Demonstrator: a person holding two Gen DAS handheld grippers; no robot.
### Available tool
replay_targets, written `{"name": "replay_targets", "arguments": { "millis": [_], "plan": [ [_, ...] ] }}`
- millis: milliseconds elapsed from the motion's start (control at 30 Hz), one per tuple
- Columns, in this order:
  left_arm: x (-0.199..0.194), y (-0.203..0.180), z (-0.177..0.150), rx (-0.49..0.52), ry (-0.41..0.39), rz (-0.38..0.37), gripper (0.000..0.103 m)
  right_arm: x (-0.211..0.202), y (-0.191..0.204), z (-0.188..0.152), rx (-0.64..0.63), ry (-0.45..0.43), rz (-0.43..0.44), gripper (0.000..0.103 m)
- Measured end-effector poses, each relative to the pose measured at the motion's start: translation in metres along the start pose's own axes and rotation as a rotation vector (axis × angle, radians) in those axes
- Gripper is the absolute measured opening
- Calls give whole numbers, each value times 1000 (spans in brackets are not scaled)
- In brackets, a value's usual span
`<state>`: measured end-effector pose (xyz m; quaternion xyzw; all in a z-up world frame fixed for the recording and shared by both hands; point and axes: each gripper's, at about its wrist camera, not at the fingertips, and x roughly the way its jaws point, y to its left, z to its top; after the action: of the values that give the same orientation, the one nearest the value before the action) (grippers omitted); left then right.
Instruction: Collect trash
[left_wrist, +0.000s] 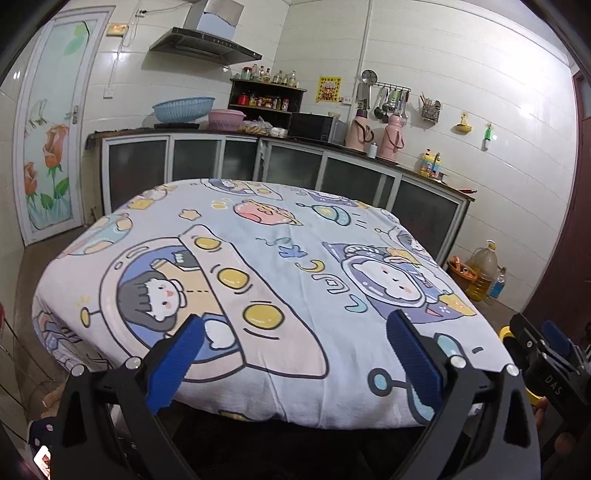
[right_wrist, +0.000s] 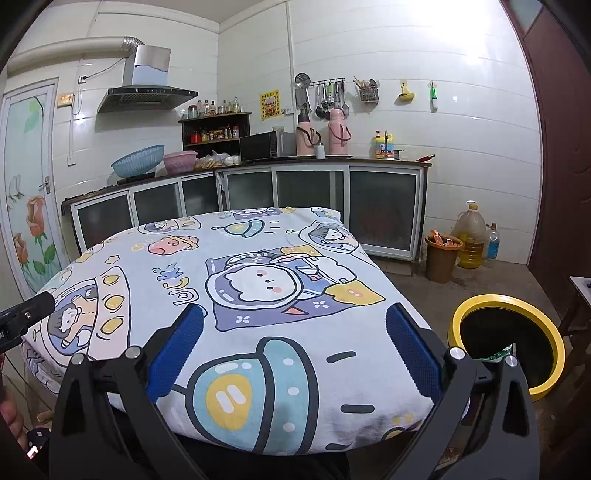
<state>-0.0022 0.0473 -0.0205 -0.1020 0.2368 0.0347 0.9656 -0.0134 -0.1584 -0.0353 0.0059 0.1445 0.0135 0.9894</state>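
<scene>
My left gripper (left_wrist: 295, 332) is open and empty, held above the near edge of a table covered with a cartoon astronaut cloth (left_wrist: 258, 258). My right gripper (right_wrist: 295, 332) is open and empty above the same cloth (right_wrist: 240, 266). A black bin with a yellow rim (right_wrist: 508, 341) stands on the floor right of the table; a green and white wrapper (right_wrist: 498, 354) lies inside it. I see no loose trash on the cloth. The right gripper's body (left_wrist: 546, 350) shows at the right edge of the left wrist view, in front of the bin's rim (left_wrist: 505, 332).
A kitchen counter with glass-front cabinets (right_wrist: 314, 192) runs behind the table. A brown bin of wrappers (right_wrist: 441, 258), an oil jug (right_wrist: 471, 236) and a bottle (right_wrist: 491, 245) stand by the far wall. A dark red door (right_wrist: 557, 166) is at right.
</scene>
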Motion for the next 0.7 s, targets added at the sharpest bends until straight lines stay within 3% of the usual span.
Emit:
{"name": "replay_targets", "arguments": {
  "millis": [700],
  "plan": [
    [8, 0, -3, -24, 42, -40, 95, 0, -4, -2, 17, 0, -12, 95]
  ]
}}
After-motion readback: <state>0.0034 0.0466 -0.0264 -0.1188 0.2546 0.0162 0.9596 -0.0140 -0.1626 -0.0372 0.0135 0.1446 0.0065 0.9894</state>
